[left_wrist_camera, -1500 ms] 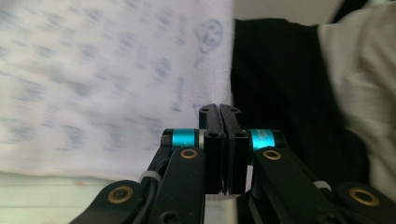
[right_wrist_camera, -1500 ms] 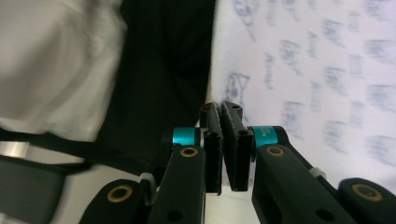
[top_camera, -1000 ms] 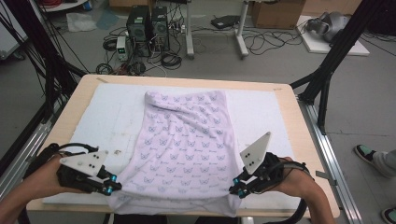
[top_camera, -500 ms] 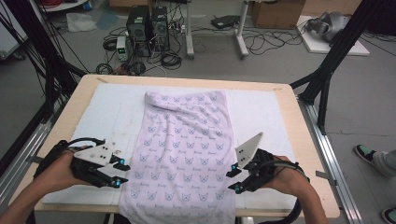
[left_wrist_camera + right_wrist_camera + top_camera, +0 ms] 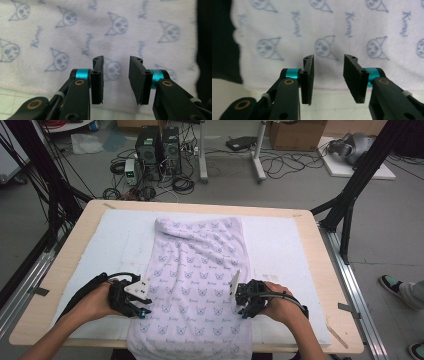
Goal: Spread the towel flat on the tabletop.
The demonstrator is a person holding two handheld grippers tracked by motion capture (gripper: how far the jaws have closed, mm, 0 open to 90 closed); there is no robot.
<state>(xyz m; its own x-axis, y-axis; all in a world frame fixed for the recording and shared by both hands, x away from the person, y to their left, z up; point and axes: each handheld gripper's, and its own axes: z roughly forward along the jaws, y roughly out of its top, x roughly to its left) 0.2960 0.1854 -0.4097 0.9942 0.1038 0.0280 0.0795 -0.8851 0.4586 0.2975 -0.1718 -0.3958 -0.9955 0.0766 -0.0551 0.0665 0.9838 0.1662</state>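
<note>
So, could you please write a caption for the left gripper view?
Left gripper, jaws open, poised over the hemmed edge of a white towel printed with blue cat faces.

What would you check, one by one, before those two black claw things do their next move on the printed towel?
1. Left gripper jaws parted, having just closed a little, nothing between them: ok.
2. Right gripper jaws parted, likewise just closed a little, nothing between them: ok.
3. Each gripper at its own side edge of the towel, left at left, right at right: ok.
4. Pink-stitched hem in front of both sets of jaws in the gripper views: ok.
5. Towel flat: not ok, the far end is rumpled and its near end hangs over the table edge.
6. Whether the jaws already touch the cloth: cannot tell.
</note>
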